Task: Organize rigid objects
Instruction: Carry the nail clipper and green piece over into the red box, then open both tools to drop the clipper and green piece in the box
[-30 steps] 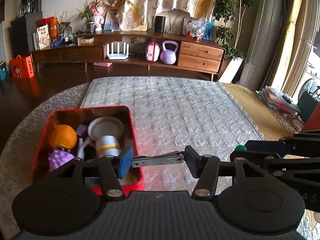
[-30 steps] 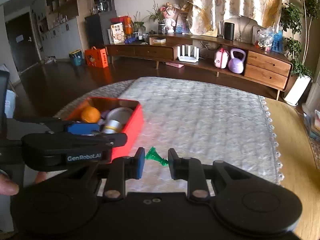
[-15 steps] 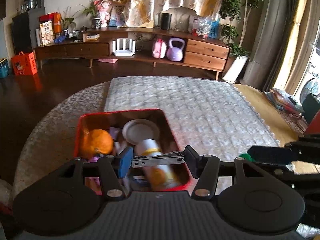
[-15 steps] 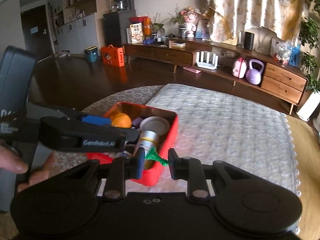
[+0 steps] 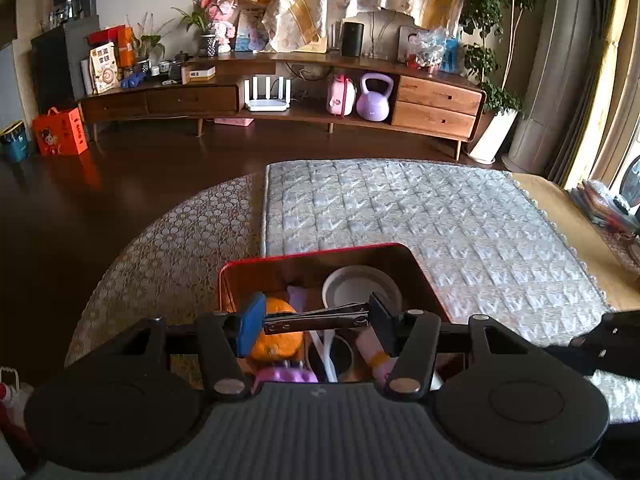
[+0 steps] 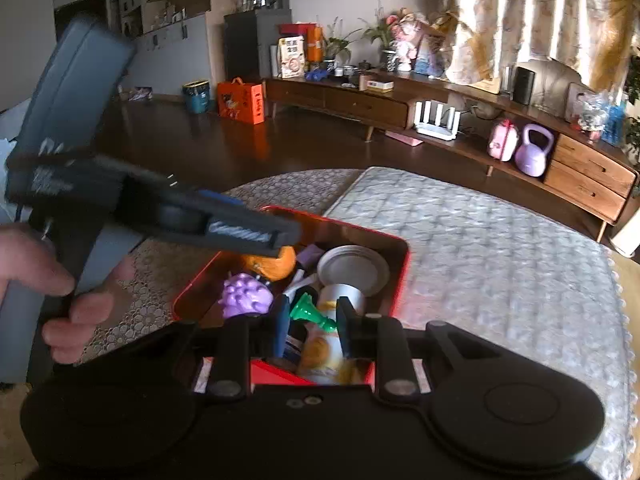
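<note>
left fingers (image 5: 251, 326) clamp a metal nail clipper (image 5: 316, 319) crosswise above the red box (image 5: 320, 252); right fingers (image 6: 346, 326) pinch a green toy piece (image 6: 310, 312) over it. orange ball (image 6: 276, 264), purple spiky toy (image 6: 244, 294), white lid (image 6: 354, 270) crowd the box.

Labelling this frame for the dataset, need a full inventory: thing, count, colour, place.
tin: 1, red, on the table's left part
mat: 1, pale quilted, on the table, right of the tin
orange: 1, orange, in the tin
spiky ball: 1, purple, in the tin
lid: 1, white, in the tin
bottle: 1, white and yellow, in the tin
nail clipper: 1, silver, in the left claw, over the tin
funnel: 1, green, in the right claw, over the tin
hand: 1, on the left claw's grip
</note>
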The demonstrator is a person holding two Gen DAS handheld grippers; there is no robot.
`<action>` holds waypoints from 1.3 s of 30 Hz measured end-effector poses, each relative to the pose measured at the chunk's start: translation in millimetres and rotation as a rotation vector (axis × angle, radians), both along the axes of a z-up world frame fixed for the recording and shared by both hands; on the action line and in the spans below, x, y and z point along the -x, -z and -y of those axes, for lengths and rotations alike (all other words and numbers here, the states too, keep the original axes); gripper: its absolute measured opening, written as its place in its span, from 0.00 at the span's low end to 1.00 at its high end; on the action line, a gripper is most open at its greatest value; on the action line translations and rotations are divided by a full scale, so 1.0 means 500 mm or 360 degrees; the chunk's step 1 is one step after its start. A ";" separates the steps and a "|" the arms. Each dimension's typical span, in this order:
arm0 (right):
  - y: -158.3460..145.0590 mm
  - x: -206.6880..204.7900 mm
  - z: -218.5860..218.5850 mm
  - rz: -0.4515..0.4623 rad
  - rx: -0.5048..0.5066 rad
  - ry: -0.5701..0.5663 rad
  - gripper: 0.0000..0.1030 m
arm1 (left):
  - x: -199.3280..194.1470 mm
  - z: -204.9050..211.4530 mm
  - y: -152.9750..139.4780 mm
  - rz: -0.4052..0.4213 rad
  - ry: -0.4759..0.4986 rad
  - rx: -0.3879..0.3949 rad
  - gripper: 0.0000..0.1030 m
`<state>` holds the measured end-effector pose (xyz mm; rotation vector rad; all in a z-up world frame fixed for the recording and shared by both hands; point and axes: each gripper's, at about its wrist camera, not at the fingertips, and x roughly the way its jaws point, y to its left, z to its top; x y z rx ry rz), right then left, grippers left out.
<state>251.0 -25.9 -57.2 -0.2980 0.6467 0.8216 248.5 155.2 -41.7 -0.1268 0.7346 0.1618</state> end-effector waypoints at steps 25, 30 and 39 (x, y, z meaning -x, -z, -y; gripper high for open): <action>0.115 -0.033 -0.100 -0.0097 0.0147 -0.0057 0.23 | -0.126 -0.007 0.114 -0.0082 0.0125 0.0032 0.55; 0.117 -0.022 -0.099 -0.0106 0.0155 -0.0038 0.26 | -0.124 0.009 0.117 -0.0075 0.0148 0.0012 0.55; 0.106 -0.015 -0.071 -0.0168 0.0079 0.0001 0.37 | -0.111 0.020 0.108 -0.0085 0.0156 0.0030 0.64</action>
